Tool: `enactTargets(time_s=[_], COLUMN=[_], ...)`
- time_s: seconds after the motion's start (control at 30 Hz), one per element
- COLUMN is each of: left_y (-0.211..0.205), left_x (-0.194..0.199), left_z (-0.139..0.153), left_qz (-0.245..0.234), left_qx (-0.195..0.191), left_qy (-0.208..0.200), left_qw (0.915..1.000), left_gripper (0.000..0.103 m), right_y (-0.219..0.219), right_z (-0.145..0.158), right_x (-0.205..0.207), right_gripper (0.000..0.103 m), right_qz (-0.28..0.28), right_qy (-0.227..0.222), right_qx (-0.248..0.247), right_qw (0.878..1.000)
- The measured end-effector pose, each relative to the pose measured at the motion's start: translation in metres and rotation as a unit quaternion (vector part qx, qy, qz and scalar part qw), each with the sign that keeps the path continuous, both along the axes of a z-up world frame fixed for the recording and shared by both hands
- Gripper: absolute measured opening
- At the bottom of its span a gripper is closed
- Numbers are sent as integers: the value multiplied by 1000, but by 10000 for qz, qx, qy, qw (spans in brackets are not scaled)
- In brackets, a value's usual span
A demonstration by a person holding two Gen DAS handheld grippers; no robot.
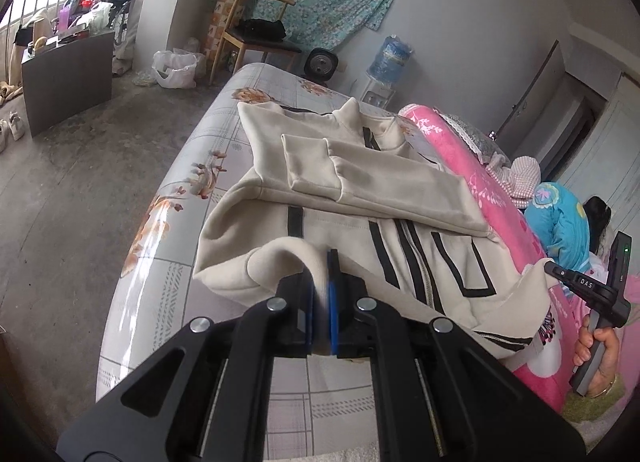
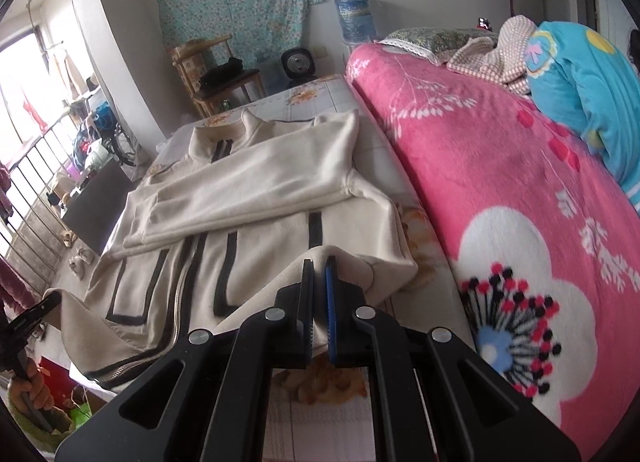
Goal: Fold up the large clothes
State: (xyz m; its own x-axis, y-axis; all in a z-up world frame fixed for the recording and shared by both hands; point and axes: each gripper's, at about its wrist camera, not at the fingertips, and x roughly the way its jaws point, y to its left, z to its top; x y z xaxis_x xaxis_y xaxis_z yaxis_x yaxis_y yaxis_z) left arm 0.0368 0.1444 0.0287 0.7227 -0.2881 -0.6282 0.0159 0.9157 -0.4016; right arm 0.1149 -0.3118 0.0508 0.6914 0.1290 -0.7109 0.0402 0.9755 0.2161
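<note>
A cream zip jacket with black stripes [image 1: 360,190] lies on the bed, front up, both sleeves folded across its chest. It also shows in the right wrist view [image 2: 256,198]. My left gripper [image 1: 322,262] is shut on the jacket's hem at its left bottom corner and lifts it. My right gripper [image 2: 319,270] is shut on the hem at the right bottom corner and lifts it too. The right gripper also shows at the right of the left wrist view [image 1: 554,268], and the left gripper at the lower left of the right wrist view [image 2: 50,300].
The bed has a grey floral sheet [image 1: 176,198]. A pink flowered blanket [image 2: 500,190] lies along its right side, with a blue quilt [image 2: 580,82] beyond. A wooden chair [image 1: 256,38], a fan [image 1: 320,64] and a water dispenser [image 1: 390,58] stand by the far wall.
</note>
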Motion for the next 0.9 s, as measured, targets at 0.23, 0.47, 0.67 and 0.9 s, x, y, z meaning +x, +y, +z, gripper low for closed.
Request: enactTargets(time_s=[0.23,0.47,0.67,0.9], left_y=[15,34,55,65], left_x=[45,93,94,62], left_z=[-8,-31,-35,-38], left_qz=[127,341,669,698], left_qx=[-156,-548,-908,-668], left_qy=[163,511,444,694], left_qw=[9997,9966,9926,9929], left_gripper=[5,10,44,48], right_y=[4,-8,-26,-42], right_z=[4,-18,-40,-43], right_x=[45,101,111,66], right_gripper=[6,8,49,59], right_qz=[24,-170,-498,-484], right_qy=[-139,37,253,372], right_qx=[36,311,572,497], right_qw=[9999,9994,9968,9969])
